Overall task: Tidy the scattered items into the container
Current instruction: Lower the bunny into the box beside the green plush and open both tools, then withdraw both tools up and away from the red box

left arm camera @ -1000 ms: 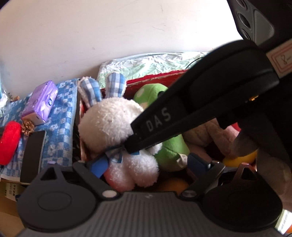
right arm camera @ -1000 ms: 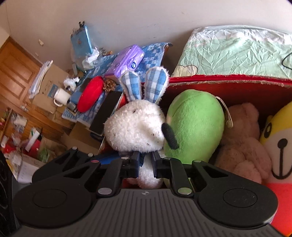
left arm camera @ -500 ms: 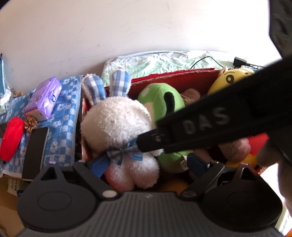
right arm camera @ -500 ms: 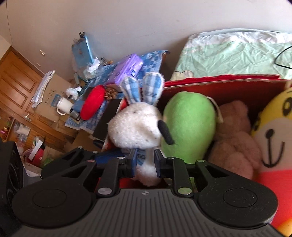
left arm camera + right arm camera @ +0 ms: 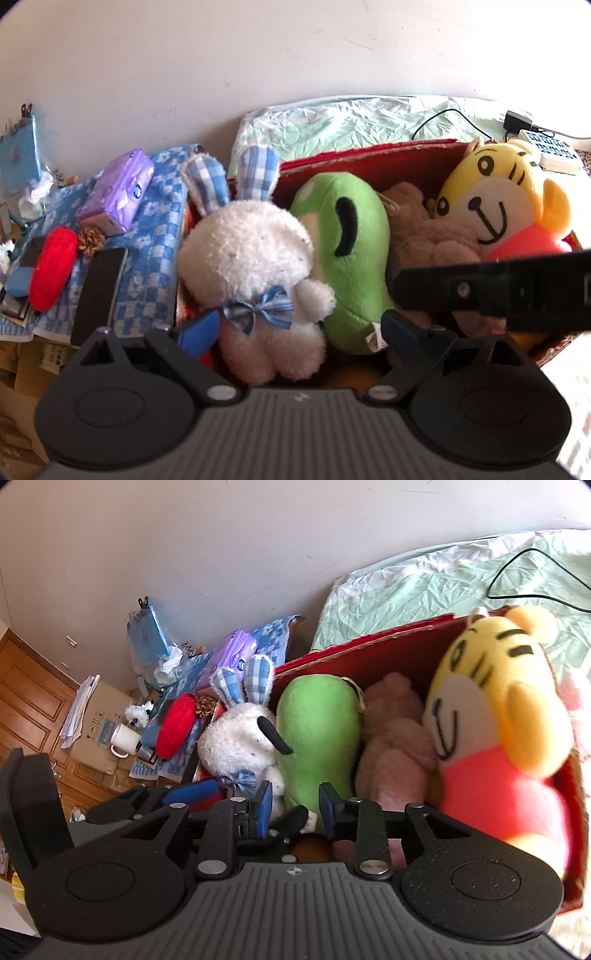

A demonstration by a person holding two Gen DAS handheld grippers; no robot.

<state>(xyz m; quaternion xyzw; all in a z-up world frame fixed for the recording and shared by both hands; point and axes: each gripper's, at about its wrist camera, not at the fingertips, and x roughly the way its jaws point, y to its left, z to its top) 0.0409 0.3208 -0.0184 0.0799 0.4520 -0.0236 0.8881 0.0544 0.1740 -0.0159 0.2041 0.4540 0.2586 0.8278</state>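
Right gripper (image 5: 291, 808) has let go, jaws opening, seemingly clear of white rabbit (image 5: 236, 744).

Both tongs are matte black — the left tongs (image 5: 299, 328) and right tongs (image 5: 293, 806) share ribbed grey housings, round pivot discs, silver screws, blue finger pads.

Four plush toys are counted in one red box (image 5: 369, 155): one white rabbit (image 5: 255, 254), one green toy (image 5: 347, 251), one brown bear (image 5: 424, 236), one yellow tiger (image 5: 495, 199)
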